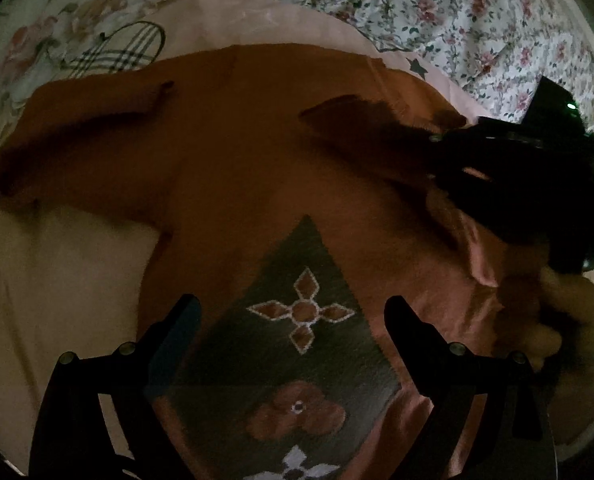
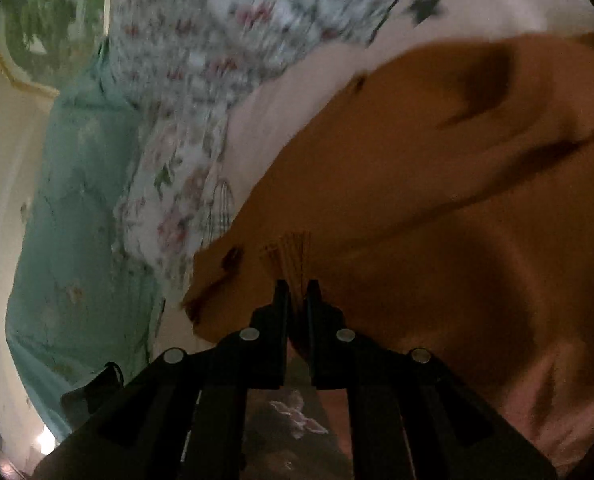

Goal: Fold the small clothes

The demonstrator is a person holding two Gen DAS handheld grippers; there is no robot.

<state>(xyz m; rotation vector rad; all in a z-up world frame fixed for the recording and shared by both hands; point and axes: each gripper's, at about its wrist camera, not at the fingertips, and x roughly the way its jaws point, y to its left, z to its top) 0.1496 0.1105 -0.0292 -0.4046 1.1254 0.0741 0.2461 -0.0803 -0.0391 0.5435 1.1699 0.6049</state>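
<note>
A small orange-brown sweater [image 1: 233, 152] with a dark patterned panel [image 1: 301, 312] lies spread on a bed. My left gripper [image 1: 293, 312] is open, its fingers either side of the panel, just above the cloth. My right gripper [image 2: 297, 286] is shut on a ribbed edge of the sweater [image 2: 397, 208] and lifts it into a fold. In the left wrist view the right gripper [image 1: 537, 176] shows at the right edge, held by a hand, over the sweater's right side.
A pale pink cloth [image 1: 257, 20] lies under the sweater, with a floral bedsheet [image 1: 457, 8] behind. A checked garment [image 1: 117, 52] lies at the far left. A mint green quilt [image 2: 81, 220] hangs beside the bed.
</note>
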